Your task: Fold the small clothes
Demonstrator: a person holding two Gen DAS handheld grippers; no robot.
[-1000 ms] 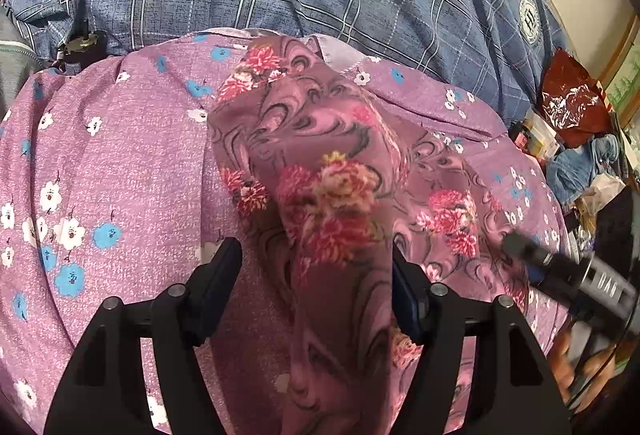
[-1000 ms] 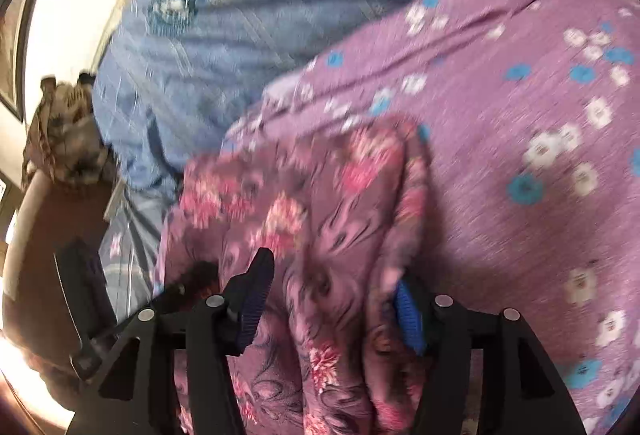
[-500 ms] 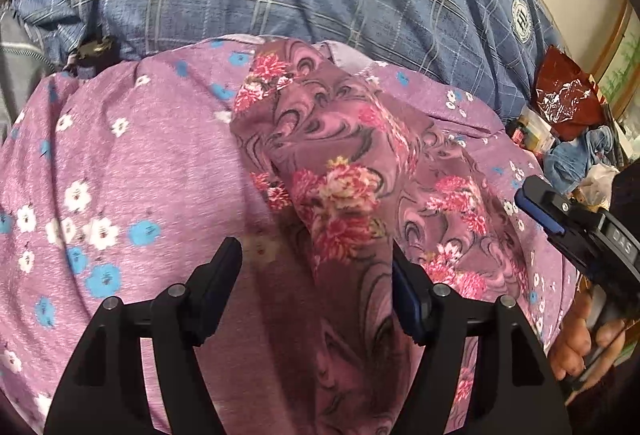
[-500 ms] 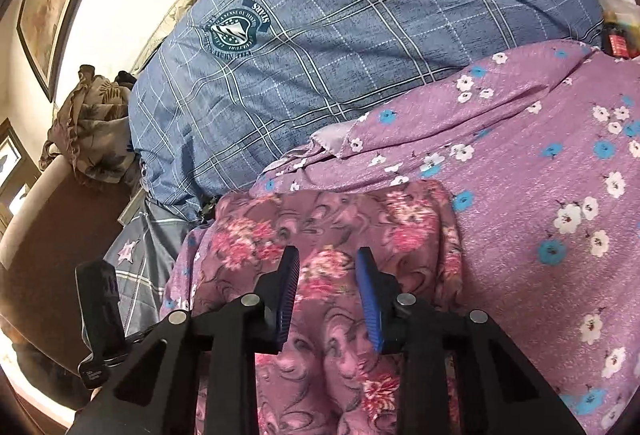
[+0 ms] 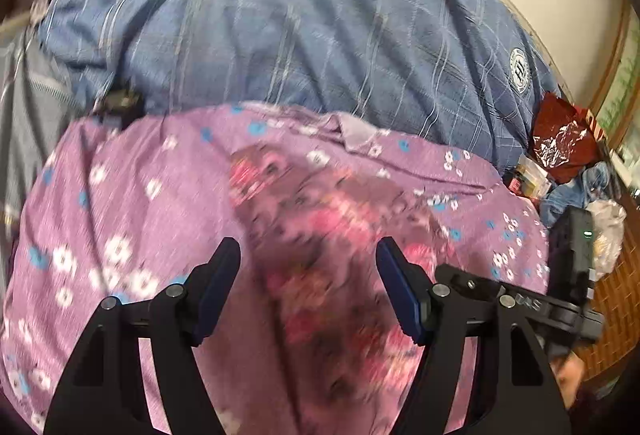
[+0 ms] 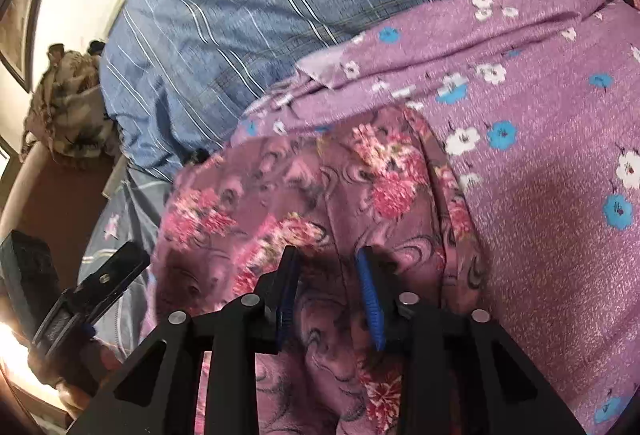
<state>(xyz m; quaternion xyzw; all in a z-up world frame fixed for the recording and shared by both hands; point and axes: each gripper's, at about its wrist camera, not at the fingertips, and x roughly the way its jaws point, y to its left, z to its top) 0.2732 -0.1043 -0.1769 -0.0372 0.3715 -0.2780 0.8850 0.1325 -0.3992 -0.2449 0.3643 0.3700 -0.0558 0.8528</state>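
Note:
A small mauve garment with pink flowers and dark swirls [image 5: 332,247] lies folded on a purple sheet with white and blue flowers [image 5: 120,219]. My left gripper [image 5: 308,255] is open wide and empty, above the garment's near part. The left wrist view is blurred. In the right wrist view the garment [image 6: 304,195] lies flat, and my right gripper [image 6: 326,259] hovers over its near edge with the jaws partly open and nothing between them. The right gripper also shows in the left wrist view [image 5: 568,275], and the left gripper in the right wrist view [image 6: 96,287].
A blue checked blanket [image 5: 300,35] with round emblems lies beyond the purple sheet [image 6: 540,175]. A red foil bag [image 5: 564,139] and blue cloth [image 5: 576,191] sit at the far right. A brown patterned bundle [image 6: 68,111] stands by the wall at the left.
My left gripper let go of the garment and pulled back; the cloth dropped flat onto the sheet. My right gripper moved in closer over the garment, jaws a little wider.

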